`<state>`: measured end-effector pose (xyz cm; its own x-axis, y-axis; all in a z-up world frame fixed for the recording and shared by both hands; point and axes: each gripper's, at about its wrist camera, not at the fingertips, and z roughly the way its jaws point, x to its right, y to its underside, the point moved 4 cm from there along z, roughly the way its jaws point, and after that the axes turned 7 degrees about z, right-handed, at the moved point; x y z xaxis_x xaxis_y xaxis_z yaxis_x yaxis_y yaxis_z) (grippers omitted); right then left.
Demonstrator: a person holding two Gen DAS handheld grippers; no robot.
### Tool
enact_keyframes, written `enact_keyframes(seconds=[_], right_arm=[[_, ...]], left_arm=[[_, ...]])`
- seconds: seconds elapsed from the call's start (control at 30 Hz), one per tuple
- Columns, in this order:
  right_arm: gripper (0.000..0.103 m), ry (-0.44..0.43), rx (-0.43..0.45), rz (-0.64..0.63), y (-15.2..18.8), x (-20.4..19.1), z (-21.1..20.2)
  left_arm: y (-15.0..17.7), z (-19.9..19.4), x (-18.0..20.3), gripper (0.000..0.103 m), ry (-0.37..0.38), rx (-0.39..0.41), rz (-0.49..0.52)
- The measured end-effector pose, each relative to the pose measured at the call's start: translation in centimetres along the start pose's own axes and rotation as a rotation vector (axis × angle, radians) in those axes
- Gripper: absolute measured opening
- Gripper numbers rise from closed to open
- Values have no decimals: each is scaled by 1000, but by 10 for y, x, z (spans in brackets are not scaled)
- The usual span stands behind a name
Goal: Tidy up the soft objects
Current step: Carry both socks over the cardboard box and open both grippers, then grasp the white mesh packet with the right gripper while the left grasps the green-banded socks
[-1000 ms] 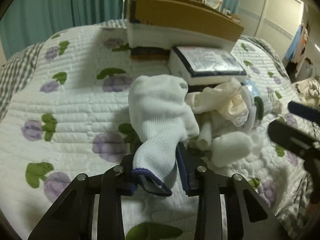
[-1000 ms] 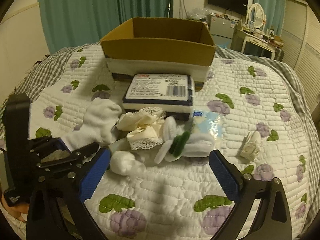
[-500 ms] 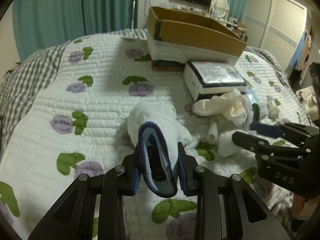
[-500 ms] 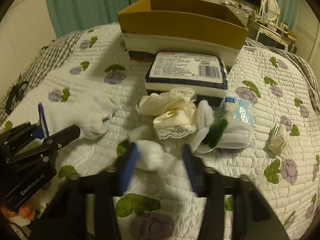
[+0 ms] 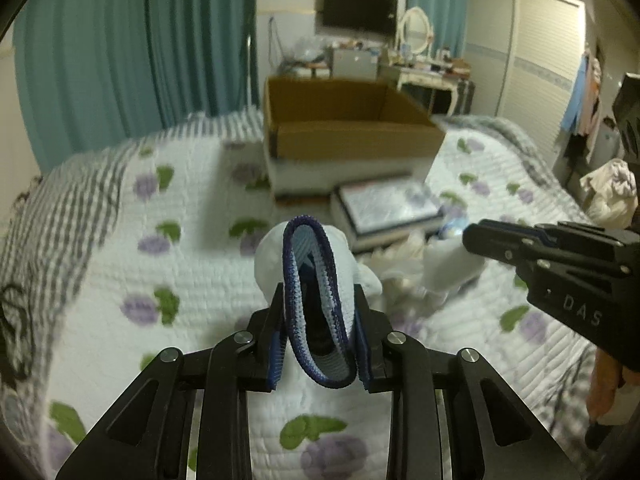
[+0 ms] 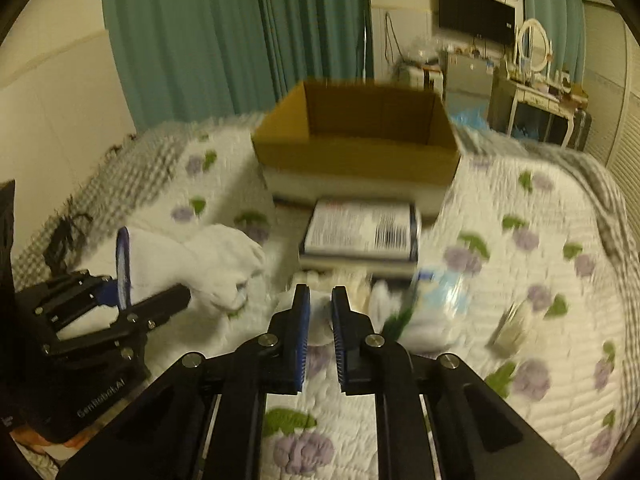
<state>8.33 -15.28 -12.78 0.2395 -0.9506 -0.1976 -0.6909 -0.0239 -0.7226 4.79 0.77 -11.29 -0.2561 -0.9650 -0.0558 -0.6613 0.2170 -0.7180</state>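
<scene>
My left gripper [image 5: 318, 304] is shut on a white sock with a blue cuff [image 5: 316, 280] and holds it above the quilt; the sock also shows in the right wrist view [image 6: 208, 264]. My right gripper [image 6: 320, 300] is shut on a small white rolled sock [image 6: 320, 320], seen from the left wrist view [image 5: 448, 264] at the gripper tip. An open cardboard box [image 6: 360, 136] stands on a white base at the back of the bed. A pile of soft items [image 6: 420, 304] lies in front of a flat packet [image 6: 360, 232].
A quilted bedspread with purple flowers [image 6: 520, 280] covers the bed. A small pale item [image 6: 514, 322] lies at the right. Teal curtains [image 5: 140, 60] hang behind; a dresser with a mirror [image 5: 416, 56] stands at the back right.
Both grippers have lifted. The left one raised the blue-cuffed sock off the quilt. The right one closed from wide open onto the small white sock and lifted it from the pile.
</scene>
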Motion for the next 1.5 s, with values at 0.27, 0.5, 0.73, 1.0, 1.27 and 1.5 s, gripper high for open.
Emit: enact_keyframes(seconds=[0.27, 0.5, 0.73, 1.0, 1.27, 1.5], right_arm=[[11, 30, 191, -79, -96, 4, -51], [11, 75, 271, -123, -178, 11, -38], [11, 53, 183, -72, -212, 33, 48], [13, 15, 98, -18, -196, 64, 113], [80, 31, 144, 20, -191, 83, 87], [87, 56, 242, -5, -198, 83, -4]], left_arm=[[-78, -34, 1, 27, -23, 154, 36], [-160, -28, -1, 27, -16, 254, 67], [-213, 37, -8, 27, -67, 252, 105], [-216, 117, -25, 37, -94, 180, 88], [-205, 115, -27, 77, -140, 172, 47], [-214, 47, -17, 91, -189, 270, 52]])
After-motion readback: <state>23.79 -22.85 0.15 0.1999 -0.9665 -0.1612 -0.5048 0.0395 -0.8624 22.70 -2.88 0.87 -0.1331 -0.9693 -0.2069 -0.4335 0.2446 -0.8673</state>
